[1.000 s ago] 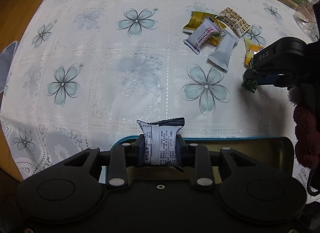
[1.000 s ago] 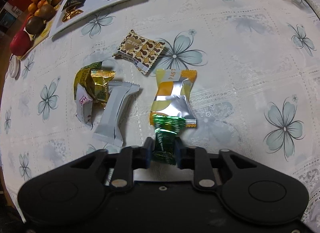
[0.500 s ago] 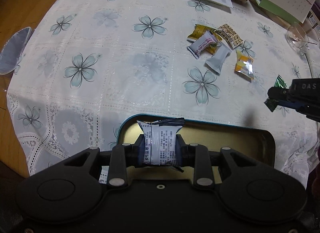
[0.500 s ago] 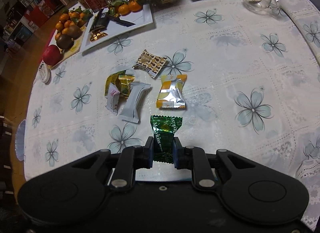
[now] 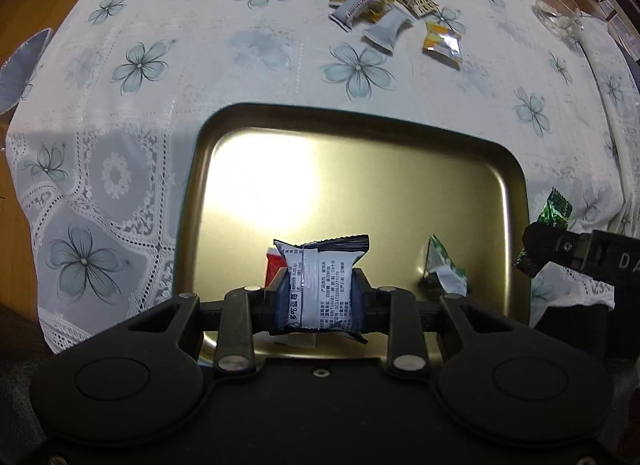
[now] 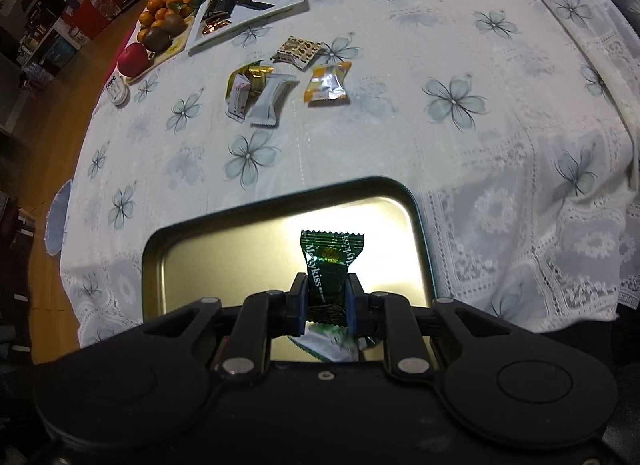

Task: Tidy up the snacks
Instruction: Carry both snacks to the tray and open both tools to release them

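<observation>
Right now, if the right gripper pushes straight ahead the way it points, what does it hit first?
Probably the gold metal tray: the right gripper, shut on the green foil candy, points down over its floor. A green-and-white wrapper lies nearer underneath; depth unclear.

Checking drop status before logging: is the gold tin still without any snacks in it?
No. In the left wrist view a green-and-white wrapped snack already lies inside the gold tin.

A white printed snack packet [image 5: 320, 285] stands upright between the fingers of the left gripper [image 5: 320, 293], above the gold tray [image 5: 360, 169]. A dark green candy [image 6: 329, 265] is pinched in the right gripper [image 6: 325, 301]. Below the grippers, a green-white wrapper [image 5: 444, 273] and a red packet [image 5: 274, 269] lie in the tray. Far ahead, five snacks [image 6: 276, 81] lie clustered.
</observation>
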